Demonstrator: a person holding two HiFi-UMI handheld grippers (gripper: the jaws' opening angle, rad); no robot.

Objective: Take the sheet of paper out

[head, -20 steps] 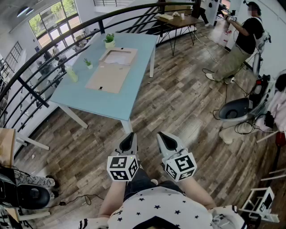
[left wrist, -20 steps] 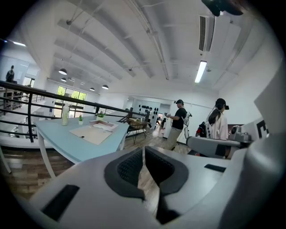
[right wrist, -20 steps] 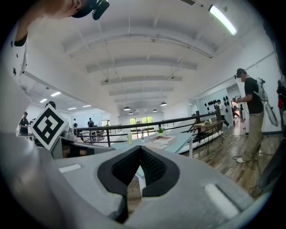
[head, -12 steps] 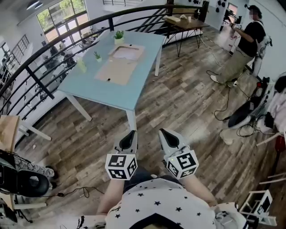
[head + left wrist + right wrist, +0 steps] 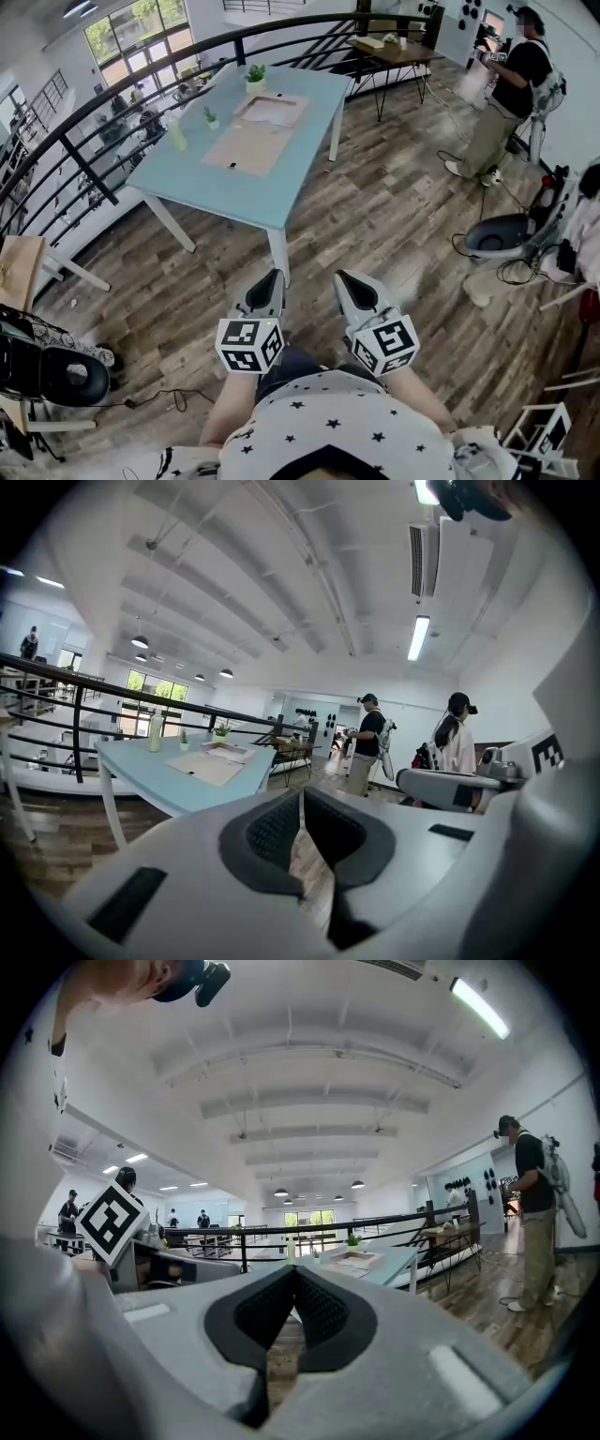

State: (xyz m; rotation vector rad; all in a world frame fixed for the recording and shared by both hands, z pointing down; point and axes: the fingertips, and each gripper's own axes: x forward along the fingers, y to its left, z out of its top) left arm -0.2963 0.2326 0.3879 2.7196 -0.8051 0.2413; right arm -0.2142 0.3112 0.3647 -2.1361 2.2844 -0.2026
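A light blue table (image 5: 239, 192) stands ahead on the wooden floor, well beyond both grippers. On it lies an open flat cardboard box (image 5: 247, 145), and a white sheet of paper (image 5: 272, 111) rests in its far half. The left gripper view shows the box (image 5: 214, 764) low on the table. From the right gripper view the paper (image 5: 354, 1258) is small and distant. My left gripper (image 5: 271, 278) and right gripper (image 5: 344, 279) hover side by side above the floor in front of my body. Both are shut and hold nothing.
Two small potted plants (image 5: 255, 75) and a pale bottle (image 5: 176, 134) stand on the table's left side. A black railing (image 5: 112, 89) curves behind it. A person (image 5: 511, 84) stands at the back right near a wooden table (image 5: 394, 49). A black chair (image 5: 47, 370) sits lower left.
The table has shifted right and slightly nearer in the head view. Both grippers keep their place in front of my body, still shut.
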